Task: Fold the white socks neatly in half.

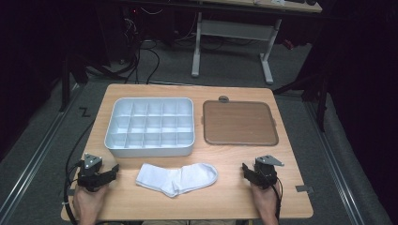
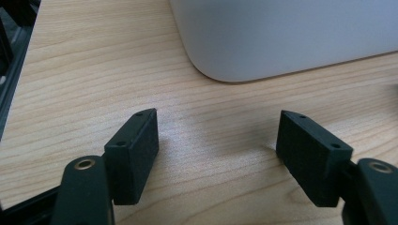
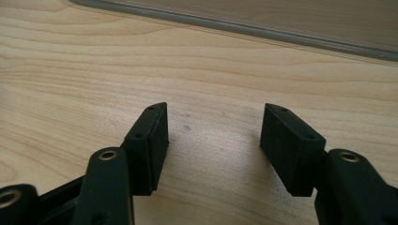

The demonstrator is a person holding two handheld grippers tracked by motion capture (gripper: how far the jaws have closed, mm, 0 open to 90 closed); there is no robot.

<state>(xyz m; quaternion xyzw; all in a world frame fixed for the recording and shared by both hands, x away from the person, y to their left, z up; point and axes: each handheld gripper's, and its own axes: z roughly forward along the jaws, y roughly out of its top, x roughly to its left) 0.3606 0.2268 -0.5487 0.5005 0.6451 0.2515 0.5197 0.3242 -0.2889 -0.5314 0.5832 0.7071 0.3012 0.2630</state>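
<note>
Nearest the person, two hands are resting at the front edge of the wooden table, each holding a gripper. The left gripper is sitting at the near left corner, and in the left gripper view its jaws are standing wide apart with only bare wood between them; it is gripping nothing. The right gripper is sitting at the near right, and in the right gripper view its jaws are likewise gaping over bare tabletop, holding nothing.

Between the two grippers, a white sock is lying flat on the table, folded over at its middle, apart from both sets of jaws and nearer the left one.

Just beyond the sock, a white tray with many small compartments is sitting on the left half of the table; its rounded corner is showing just ahead of the left gripper. Beside it to the right, a flat brown board with a grey rim is lying on the table, its near edge crossing ahead of the right gripper.
</note>
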